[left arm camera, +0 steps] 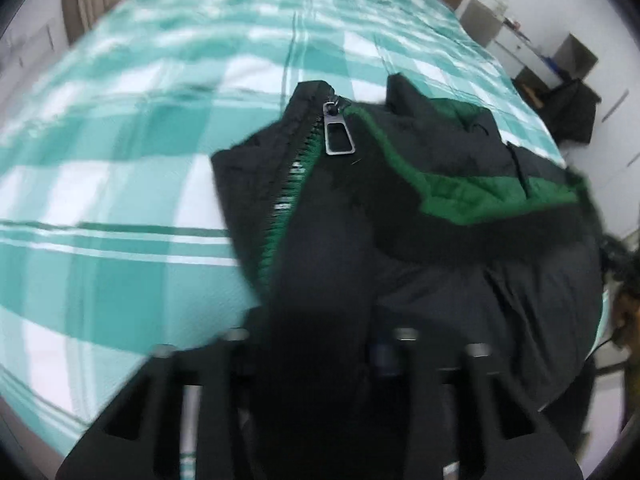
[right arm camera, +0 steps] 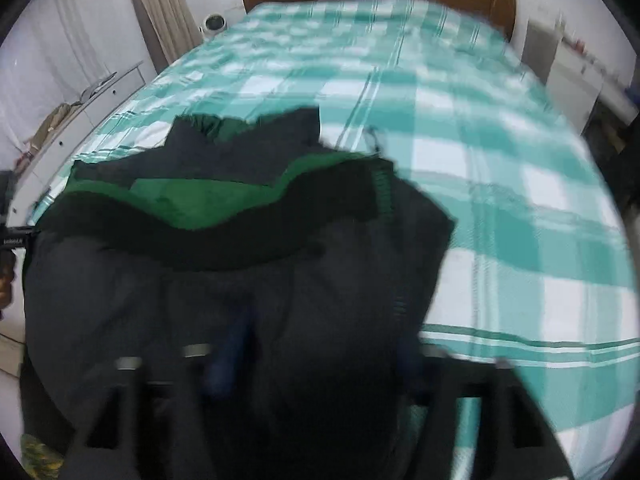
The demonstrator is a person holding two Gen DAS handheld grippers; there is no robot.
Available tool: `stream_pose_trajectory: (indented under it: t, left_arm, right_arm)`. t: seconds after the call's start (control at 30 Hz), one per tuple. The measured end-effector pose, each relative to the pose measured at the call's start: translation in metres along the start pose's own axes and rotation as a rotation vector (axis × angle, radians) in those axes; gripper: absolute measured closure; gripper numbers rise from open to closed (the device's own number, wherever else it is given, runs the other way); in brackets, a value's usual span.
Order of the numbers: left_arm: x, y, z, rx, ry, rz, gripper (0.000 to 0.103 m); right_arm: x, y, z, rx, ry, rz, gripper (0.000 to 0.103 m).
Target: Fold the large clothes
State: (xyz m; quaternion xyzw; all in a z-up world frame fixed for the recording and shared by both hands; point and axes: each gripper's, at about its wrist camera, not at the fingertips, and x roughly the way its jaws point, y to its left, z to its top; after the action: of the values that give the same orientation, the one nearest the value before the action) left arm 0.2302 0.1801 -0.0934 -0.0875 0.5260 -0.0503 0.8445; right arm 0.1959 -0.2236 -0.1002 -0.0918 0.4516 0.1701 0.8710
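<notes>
Black jacket [left arm camera: 420,240] with green lining, held bunched over the near edge of the checked bed [left arm camera: 120,160]. Left gripper [left arm camera: 320,344] and right gripper [right arm camera: 316,352] each appear clamped on its fabric, though blur hides the fingertips. The garment spans between them, zipper [left arm camera: 338,132] on the left gripper's side.

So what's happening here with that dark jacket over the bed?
A person is working with two handheld grippers, folding a black jacket with green lining over a bed with a teal checked cover. Both the left gripper and the right gripper have jacket fabric bunched between their fingers. The zipper pull dangles near the collar. The pictures are motion-blurred.
</notes>
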Motion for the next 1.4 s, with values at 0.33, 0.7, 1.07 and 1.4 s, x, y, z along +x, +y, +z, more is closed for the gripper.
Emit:
stream_pose_trajectory:
  t: [0.33, 0.7, 1.07, 1.4]
  left_arm:
    - [-0.093, -0.007, 0.042, -0.067, -0.336, -0.067, 0.091]
    - [0.07, 0.011, 0.102, -0.148, -0.276, 0.161, 0.081]
    - [0.118, 0.043, 0.087, -0.276, -0.301, 0.045, 0.062]
    - [0.128, 0.045, 0.089, -0.295, -0.295, 0.02, 0.06]
  right_arm:
    - [-0.079, -0.004, 0.04, 0.038, -0.319, -0.103, 0.087]
    - [0.08, -0.031, 0.075, 0.149, -0.142, -0.25, 0.087]
    - [0.132, -0.043, 0.046, 0.29, -0.202, -0.159, 0.083]
    - [0.147, -0.052, 0.047, 0.313, -0.207, -0.134, 0.081]
